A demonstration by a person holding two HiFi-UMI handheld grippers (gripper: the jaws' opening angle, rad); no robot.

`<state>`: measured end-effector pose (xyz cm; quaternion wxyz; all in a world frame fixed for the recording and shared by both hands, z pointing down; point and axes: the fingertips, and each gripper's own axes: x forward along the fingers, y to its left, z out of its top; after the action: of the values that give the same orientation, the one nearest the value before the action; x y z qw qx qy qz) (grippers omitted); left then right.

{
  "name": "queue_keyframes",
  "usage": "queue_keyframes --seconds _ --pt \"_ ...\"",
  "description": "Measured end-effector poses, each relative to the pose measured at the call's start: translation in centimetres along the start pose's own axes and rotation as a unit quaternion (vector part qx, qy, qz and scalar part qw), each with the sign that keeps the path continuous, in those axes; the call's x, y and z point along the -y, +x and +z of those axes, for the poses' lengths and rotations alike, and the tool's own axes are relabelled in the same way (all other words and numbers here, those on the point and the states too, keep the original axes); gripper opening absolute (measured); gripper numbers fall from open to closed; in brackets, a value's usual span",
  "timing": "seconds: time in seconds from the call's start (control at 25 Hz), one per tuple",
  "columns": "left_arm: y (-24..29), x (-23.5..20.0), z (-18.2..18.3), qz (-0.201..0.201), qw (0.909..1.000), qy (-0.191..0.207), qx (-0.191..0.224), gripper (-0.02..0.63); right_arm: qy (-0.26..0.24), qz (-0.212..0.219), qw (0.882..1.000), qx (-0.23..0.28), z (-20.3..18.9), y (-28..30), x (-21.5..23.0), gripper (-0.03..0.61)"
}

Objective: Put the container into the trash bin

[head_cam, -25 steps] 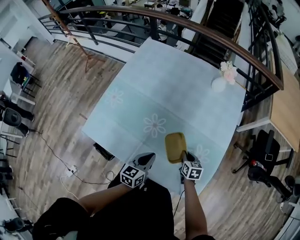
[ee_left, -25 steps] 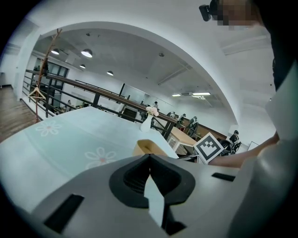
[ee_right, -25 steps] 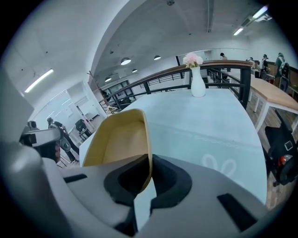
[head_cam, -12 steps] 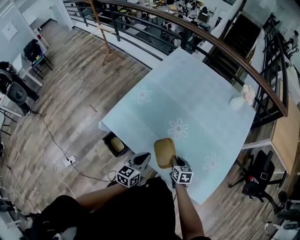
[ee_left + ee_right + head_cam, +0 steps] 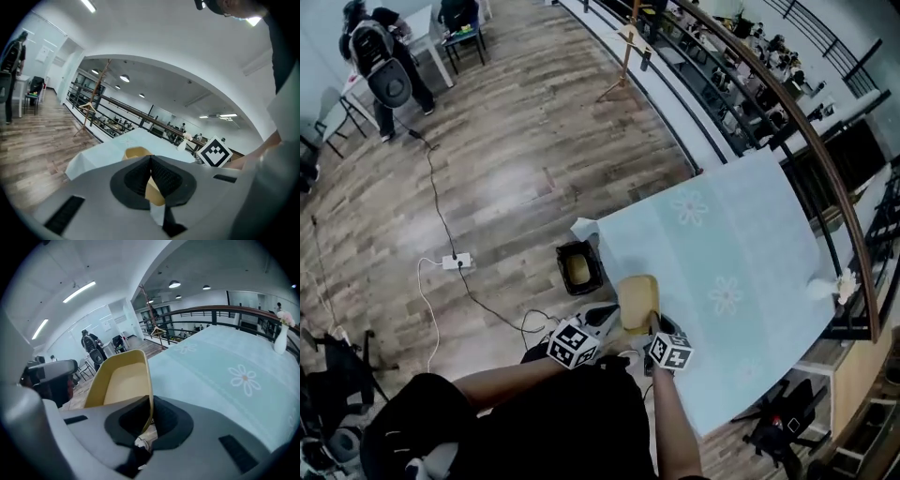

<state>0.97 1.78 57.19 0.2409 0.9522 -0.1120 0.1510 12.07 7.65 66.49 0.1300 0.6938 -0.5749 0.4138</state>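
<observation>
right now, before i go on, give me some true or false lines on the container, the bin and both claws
1. The right claw is clamped on the wall of the yellow container. True.
2. The container already lies inside the trash bin. False: the right claw holds it up by the edge of the table.
3. The trash bin stands on the floor beside the table's corner. True.
4. The left claw grips a second container. False: its jaws are together with nothing between them.
</observation>
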Motion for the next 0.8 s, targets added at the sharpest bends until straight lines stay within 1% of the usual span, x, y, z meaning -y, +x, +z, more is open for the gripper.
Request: queue_keyframes --seconds 0.08,0.16,0.36,0.44,0.52,0.6,0.72,0.8 --pt "-2.6 -2.4 0.1 0.017 0.9997 -0.01 0.011 0.014 -0.012 0.014 1.0 -0.007 0.2 1.5 -3.1 0.038" --pt "-4.9 -4.3 0.0 0.024 0.9992 -0.027 0.018 0.012 -0.02 0.023 1.0 -0.005 0.4 2.8 -5.5 0.038" --pt "-9.9 -9.5 -1.5 0.065 0.9966 -0.043 0.027 0.014 -0.021 0.034 0.999 -0.017 -0.3 7.3 -9.9 0.038" --pt "-11.5 -11.1 -2.2 0.069 0.9957 -0.054 0.029 0.012 -0.018 0.032 0.999 -0.02 -0.5 8.9 -11.3 0.038" --pt "-12.6 -11.9 -2.6 0.062 0.9952 -0.066 0.035 0.014 -0.019 0.031 0.999 -0.023 -0.4 10.2 -12.4 0.038" --pt "-13.3 -12.2 -2.8 0.064 0.9946 -0.068 0.045 0.012 -0.036 0.032 0.998 -0.031 -0.4 11.1 -13.3 0.038" --pt "-14.0 -13.4 -3.4 0.095 0.9913 -0.071 0.058 0.012 -0.054 0.035 0.997 -0.046 -0.6 12.6 -14.4 0.038" --pt "-14.5 -14.4 -4.2 0.116 0.9871 -0.088 0.066 0.014 -0.055 0.03 0.997 -0.053 -0.9 13.7 -14.8 0.038"
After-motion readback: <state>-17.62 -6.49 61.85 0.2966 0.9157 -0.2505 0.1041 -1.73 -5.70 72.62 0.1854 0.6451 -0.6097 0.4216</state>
